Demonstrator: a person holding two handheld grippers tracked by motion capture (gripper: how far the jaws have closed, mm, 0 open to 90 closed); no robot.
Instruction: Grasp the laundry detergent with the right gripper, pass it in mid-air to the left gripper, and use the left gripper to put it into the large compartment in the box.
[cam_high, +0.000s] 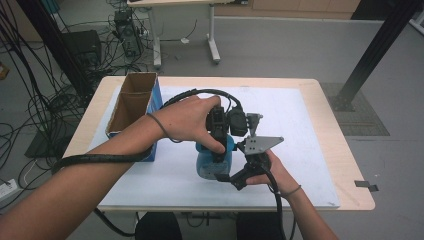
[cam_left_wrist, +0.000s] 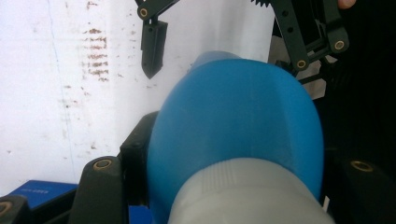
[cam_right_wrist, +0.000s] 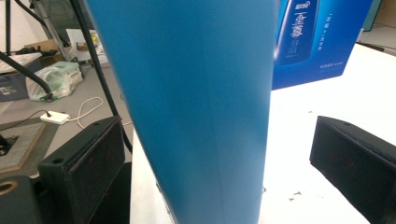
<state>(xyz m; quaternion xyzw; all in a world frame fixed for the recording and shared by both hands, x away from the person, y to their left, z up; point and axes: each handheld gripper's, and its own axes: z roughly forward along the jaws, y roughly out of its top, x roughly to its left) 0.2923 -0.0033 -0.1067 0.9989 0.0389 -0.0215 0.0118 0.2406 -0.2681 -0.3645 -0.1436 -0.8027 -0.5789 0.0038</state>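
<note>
2 claws (cam_high: 220, 150) (cam_high: 240, 175) around blue bottle (cam_high: 212, 162), mid-table.

Left gripper (cam_high: 218, 150) clamped from above, right gripper (cam_right_wrist: 219, 154) jaws wide apart.

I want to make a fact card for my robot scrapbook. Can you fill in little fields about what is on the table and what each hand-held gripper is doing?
Main thing: blue bottle with a pale cap end, over the white mat
Left hand-held gripper: shut on the blue bottle, jaws pressing its sides
Right hand-held gripper: jaws wide apart around the bottle, not pressing it
Also on table: open cardboard box with blue sides, at the left
Table: light wood top under the mat
</note>
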